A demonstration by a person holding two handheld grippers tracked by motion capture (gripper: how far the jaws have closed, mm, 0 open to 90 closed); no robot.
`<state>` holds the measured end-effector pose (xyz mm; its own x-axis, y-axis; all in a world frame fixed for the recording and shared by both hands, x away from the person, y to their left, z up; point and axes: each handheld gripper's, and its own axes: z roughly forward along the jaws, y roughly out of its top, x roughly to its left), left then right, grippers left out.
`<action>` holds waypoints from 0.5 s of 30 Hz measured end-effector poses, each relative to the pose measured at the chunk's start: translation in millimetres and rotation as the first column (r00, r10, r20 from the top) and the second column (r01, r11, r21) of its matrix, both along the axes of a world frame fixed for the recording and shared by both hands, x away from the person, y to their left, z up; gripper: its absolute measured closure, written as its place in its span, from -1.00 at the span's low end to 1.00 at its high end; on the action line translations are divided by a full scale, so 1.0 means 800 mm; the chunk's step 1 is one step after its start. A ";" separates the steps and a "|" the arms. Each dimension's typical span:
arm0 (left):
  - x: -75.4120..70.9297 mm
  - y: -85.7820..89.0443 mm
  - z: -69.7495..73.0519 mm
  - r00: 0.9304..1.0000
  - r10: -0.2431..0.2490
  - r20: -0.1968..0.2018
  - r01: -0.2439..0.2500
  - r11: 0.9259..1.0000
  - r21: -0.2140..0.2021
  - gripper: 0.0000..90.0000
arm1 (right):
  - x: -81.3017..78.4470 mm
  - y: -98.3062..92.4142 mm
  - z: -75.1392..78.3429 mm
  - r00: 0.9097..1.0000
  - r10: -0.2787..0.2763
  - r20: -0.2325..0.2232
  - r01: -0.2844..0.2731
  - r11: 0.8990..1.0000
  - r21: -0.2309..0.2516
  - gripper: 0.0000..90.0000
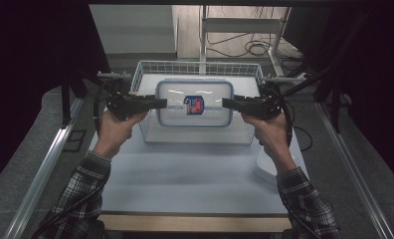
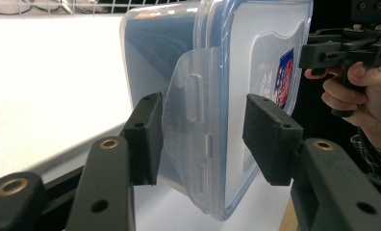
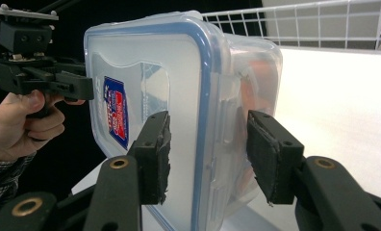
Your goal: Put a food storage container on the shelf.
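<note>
A clear plastic container (image 1: pixel 215 94) with a blue-sealed lid and a red-and-blue label hangs level above the wire basket (image 1: pixel 195 67), held from both ends. My left gripper (image 1: pixel 162 103) is shut on its left end. In the left gripper view, the pads (image 2: pixel 145 139) clamp the end latch flap and lid edge of the container (image 2: pixel 236 57). My right gripper (image 1: pixel 226 103) is shut on the right end. In the right gripper view, its pads (image 3: pixel 270 154) press the lid and the wall of the container (image 3: pixel 145 62). Something orange shows faintly inside.
The white wire basket stands at the back of the white table (image 1: pixel 185 174). A white dish (image 1: pixel 267 167) lies at the table's right edge under the right forearm. Metal rails run along both sides. Cables lie on the floor behind.
</note>
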<state>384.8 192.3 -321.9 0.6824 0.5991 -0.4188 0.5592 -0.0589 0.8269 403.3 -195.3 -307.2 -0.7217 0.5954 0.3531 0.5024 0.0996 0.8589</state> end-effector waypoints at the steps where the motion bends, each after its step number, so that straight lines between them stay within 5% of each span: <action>1: 0.003 0.000 0.002 1.000 0.003 -0.003 -0.003 1.000 -0.002 0.11 | 0.003 0.000 0.002 1.000 -0.002 0.000 0.002 1.000 0.004 0.15; 15: 0.049 0.006 0.019 1.000 0.012 -0.017 -0.012 0.999 -0.049 0.12 | 0.042 0.005 0.026 1.000 -0.031 -0.002 0.031 0.999 0.021 0.15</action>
